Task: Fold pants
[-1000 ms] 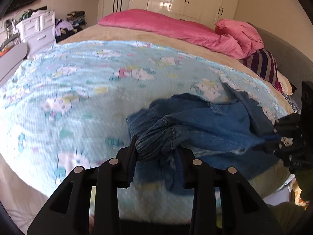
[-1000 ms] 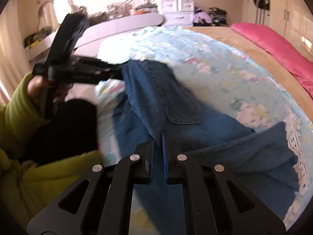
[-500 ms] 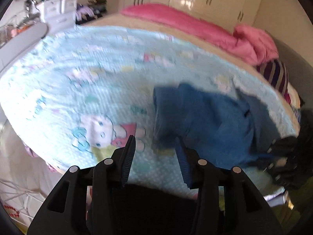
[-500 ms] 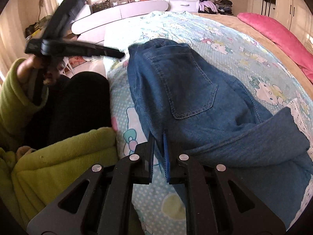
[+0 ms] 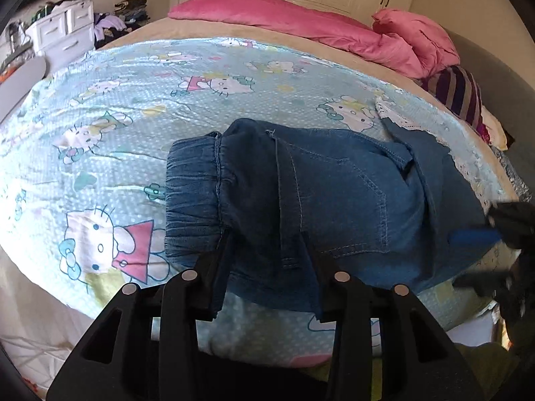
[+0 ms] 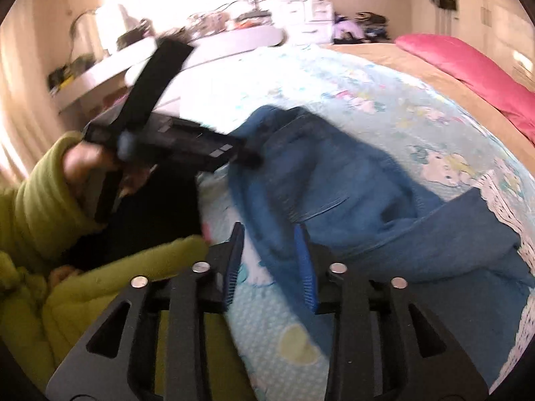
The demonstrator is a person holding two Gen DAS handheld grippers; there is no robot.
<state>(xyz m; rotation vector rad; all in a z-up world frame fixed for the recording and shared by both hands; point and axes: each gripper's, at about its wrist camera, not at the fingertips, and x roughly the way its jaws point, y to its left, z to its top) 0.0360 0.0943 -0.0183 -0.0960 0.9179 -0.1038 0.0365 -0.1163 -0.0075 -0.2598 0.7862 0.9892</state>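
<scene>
Blue denim pants [image 5: 327,197] lie on the bed near its front edge, elastic waistband to the left, back pocket up. My left gripper [image 5: 267,250] is open, its fingers astride the near edge of the pants by the waistband. My right gripper [image 6: 269,247] is open over the pants' near edge [image 6: 301,200]. It shows blurred at the right in the left wrist view [image 5: 495,237]. The left gripper shows in the right wrist view [image 6: 247,158], at the waistband end.
A light blue Hello Kitty sheet [image 5: 133,107] covers the bed. Pink pillows [image 5: 301,20] and a striped cushion [image 5: 458,90] lie at the far side. A white drawer unit [image 5: 63,30] stands at the left. My green sleeve [image 6: 67,287] is at the bed's edge.
Both grippers have let go of the pants: left opened first, right opened just now. The pants now lie flat on the sheet. The left gripper moved back toward the waistband.
</scene>
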